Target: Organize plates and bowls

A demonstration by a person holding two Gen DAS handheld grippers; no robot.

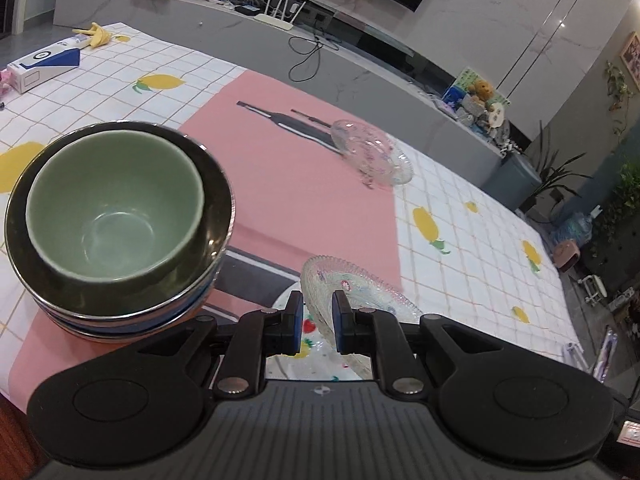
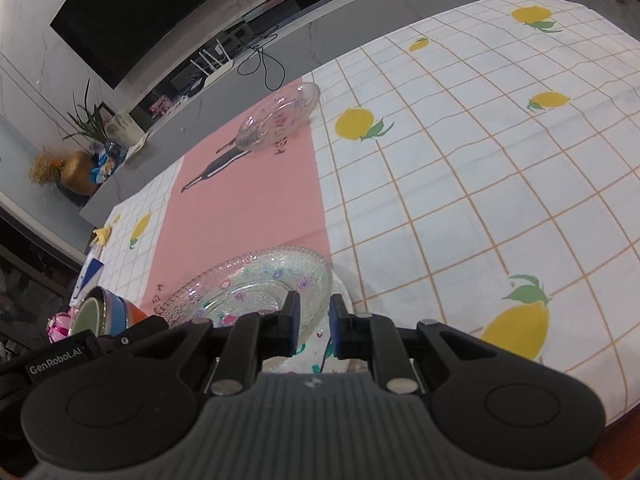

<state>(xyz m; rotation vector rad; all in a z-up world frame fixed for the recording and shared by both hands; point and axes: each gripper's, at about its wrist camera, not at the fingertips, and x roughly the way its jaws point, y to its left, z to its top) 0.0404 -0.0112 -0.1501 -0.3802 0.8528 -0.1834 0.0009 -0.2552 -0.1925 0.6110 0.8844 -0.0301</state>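
A green bowl (image 1: 116, 204) sits nested in a stack of bowls (image 1: 132, 304) at the left. A clear glass plate (image 1: 352, 292) lies on a white fruit-print plate (image 1: 320, 356) near the front; it also shows in the right wrist view (image 2: 256, 288). My left gripper (image 1: 318, 316) is narrowly open with the glass plate's rim between its jaws. My right gripper (image 2: 314, 320) is narrowly open around the near rim of the same glass plate. A second glass plate (image 1: 372, 152) lies tilted farther back on the pink mat (image 1: 288, 184), also seen in the right wrist view (image 2: 280, 116).
The table has a lemon-print cloth (image 2: 480, 160). A blue and white box (image 1: 44, 64) and a banana peel (image 1: 96, 34) lie at the far left. A grey counter (image 1: 360, 72) with a router and cables runs behind the table.
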